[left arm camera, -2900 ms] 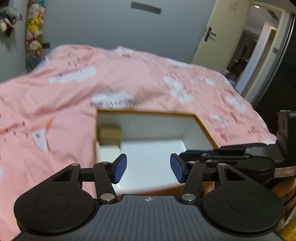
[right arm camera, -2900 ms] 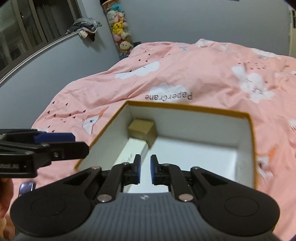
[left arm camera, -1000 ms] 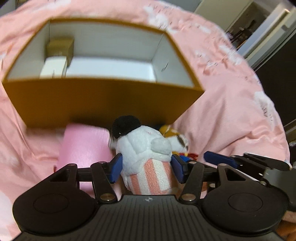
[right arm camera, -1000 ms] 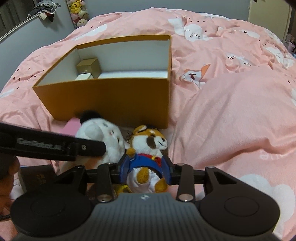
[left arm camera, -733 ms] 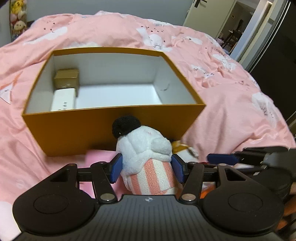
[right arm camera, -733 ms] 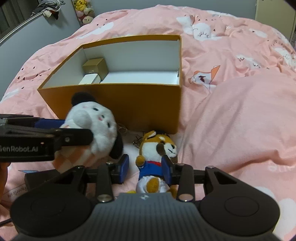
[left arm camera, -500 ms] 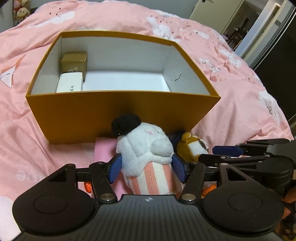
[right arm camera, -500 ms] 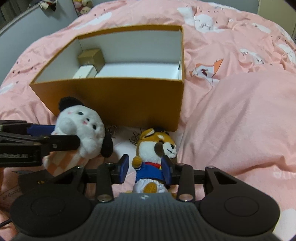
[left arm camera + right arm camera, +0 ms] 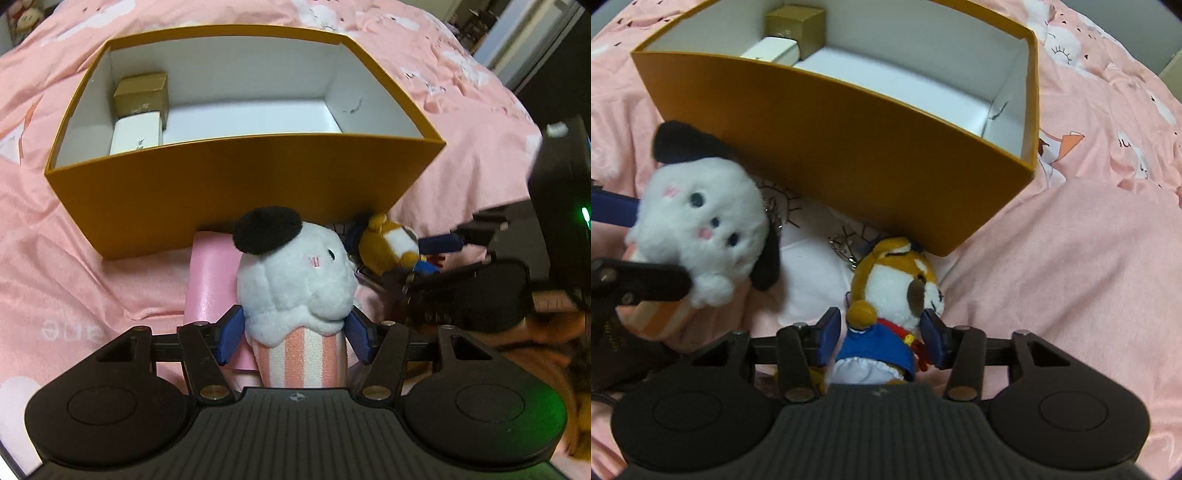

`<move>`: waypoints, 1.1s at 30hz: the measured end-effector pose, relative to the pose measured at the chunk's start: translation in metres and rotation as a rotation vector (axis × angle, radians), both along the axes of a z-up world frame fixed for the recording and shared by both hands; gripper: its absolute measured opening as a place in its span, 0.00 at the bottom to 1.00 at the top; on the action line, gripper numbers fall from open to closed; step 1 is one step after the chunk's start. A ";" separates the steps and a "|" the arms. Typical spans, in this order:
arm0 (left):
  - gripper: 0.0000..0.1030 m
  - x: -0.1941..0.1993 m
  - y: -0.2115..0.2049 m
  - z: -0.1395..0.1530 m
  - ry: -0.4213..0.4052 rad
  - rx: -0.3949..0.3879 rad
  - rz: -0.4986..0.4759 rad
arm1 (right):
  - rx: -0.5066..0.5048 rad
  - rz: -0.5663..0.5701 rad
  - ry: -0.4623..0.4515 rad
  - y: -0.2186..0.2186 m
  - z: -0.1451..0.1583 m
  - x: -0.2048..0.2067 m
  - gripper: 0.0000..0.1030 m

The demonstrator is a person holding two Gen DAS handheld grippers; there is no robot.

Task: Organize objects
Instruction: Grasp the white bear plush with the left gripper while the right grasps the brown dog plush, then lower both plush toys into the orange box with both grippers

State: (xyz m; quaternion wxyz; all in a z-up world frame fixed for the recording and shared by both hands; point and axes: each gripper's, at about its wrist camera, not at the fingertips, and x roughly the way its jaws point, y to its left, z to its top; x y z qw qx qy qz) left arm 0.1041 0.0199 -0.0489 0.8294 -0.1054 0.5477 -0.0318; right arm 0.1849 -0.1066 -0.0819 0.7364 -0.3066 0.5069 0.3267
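A white plush dog (image 9: 295, 280) with a black ear and a pink-striped body stands upright in my left gripper (image 9: 295, 339). The blue pads close in on its striped body from both sides. The right wrist view has this plush (image 9: 701, 229) at the left, held just in front of the box. My right gripper (image 9: 879, 334) points down over an orange plush (image 9: 897, 280) in a blue outfit that lies on the bed. Its jaws are opening, and a small gap shows between each pad and the plush. The orange box (image 9: 221, 184) stands open just behind both toys.
In the box's far left corner sit a small brown box (image 9: 142, 92) and a white box (image 9: 136, 134). A pink flat item (image 9: 210, 280) lies under the white plush, and a metal key ring (image 9: 846, 240) lies beside the orange plush. Pink bedding (image 9: 1052, 258) bulges at the right.
My right gripper has sunk closer over the orange plush, rolled, and its jaws have widened off it. The white plush stays in my left gripper, near the box front.
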 end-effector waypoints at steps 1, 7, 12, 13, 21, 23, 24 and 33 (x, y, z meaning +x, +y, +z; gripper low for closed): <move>0.64 0.000 -0.002 0.000 -0.002 0.009 -0.009 | -0.003 -0.005 0.000 -0.002 -0.001 0.002 0.42; 0.60 -0.005 -0.005 0.003 -0.046 0.017 -0.023 | 0.103 -0.089 0.043 -0.027 0.008 0.009 0.33; 0.58 -0.010 0.002 0.008 -0.082 -0.021 0.009 | 0.269 -0.150 0.062 -0.050 0.037 -0.001 0.32; 0.58 -0.012 0.003 0.010 -0.090 -0.030 0.014 | 0.294 -0.154 0.059 -0.047 0.042 -0.005 0.32; 0.57 -0.026 0.015 0.042 -0.206 -0.142 0.063 | 0.475 -0.166 0.098 -0.048 0.089 -0.024 0.32; 0.57 -0.029 0.016 0.054 -0.245 -0.123 0.075 | 0.520 -0.163 0.088 -0.050 0.103 -0.027 0.32; 0.57 -0.030 0.017 0.062 -0.269 -0.115 0.082 | 0.542 -0.159 0.073 -0.049 0.110 -0.028 0.32; 0.57 -0.001 0.040 0.127 -0.441 -0.032 0.123 | 0.669 -0.091 -0.088 -0.015 0.168 -0.012 0.32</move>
